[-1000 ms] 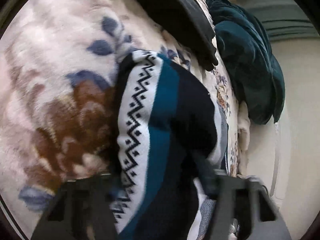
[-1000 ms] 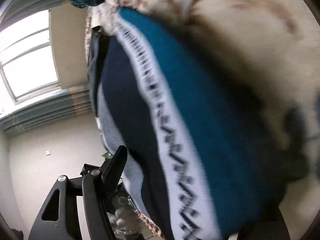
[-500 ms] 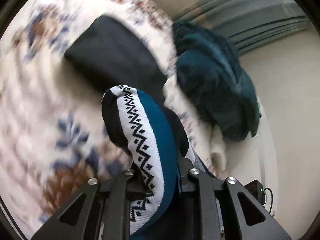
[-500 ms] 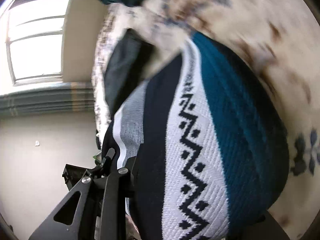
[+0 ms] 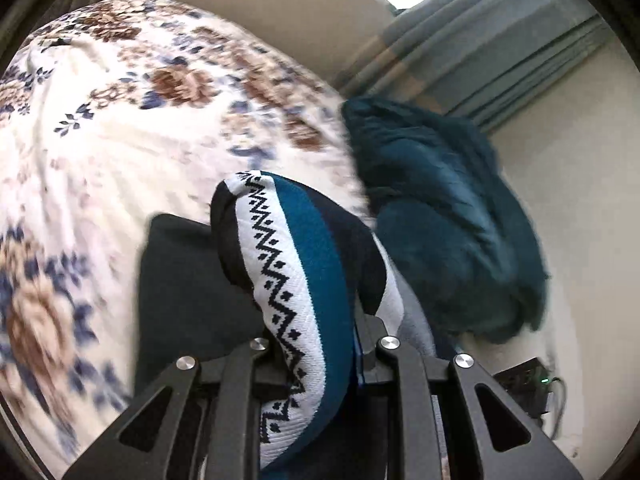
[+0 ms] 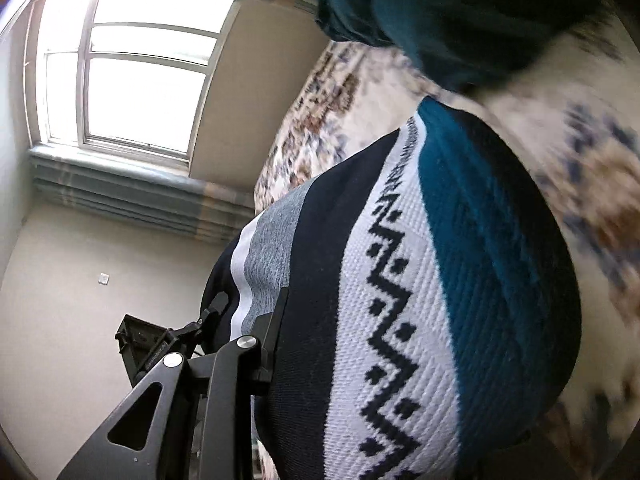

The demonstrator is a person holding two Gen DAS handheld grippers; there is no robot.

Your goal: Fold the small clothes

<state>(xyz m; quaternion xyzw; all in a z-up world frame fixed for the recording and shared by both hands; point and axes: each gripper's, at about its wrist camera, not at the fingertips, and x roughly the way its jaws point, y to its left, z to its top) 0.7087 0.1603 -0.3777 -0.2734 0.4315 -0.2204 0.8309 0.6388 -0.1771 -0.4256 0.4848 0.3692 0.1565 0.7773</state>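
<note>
Low in the left wrist view, the left gripper point(image 5: 320, 344) has its two black fingers pinched close together on a bunched fold of the striped knit garment point(image 5: 296, 264), having just closed in on it; the cloth rises out from between the fingers toward the middle of the frame, showing its white band with the black zigzag, a teal stripe beside it and dark navy on either side. The garment arches up and over, hiding the fingertips themselves.

Behind the fold, at lower left of centre, a black folded piece of clothing point(image 5: 188, 284) lies on the floral blanket point(image 5: 100, 148), which fills the left and upper left of that frame, cream with brown and blue flowers, blurred along its edges. To the right of the garment sits a dark teal heap of fabric point(image 5: 440, 220), and above it, at upper right, a grey-blue curtain point(image 5: 480, 48) against a pale wall.

In the right wrist view, the right gripper point(image 6: 304, 352) shows only one black finger point(image 6: 240, 364), at lower left, pressed against the garment's navy edge; the other finger is buried behind the cloth. Its jaws too have just narrowed, with the same knit point(image 6: 400, 300) caught between them. The garment swells across the centre and lower right of the frame, very near the lens. The window point(image 6: 132, 60) stands bright at upper left, and the teal heap point(image 6: 440, 12) lies at the top.
</note>
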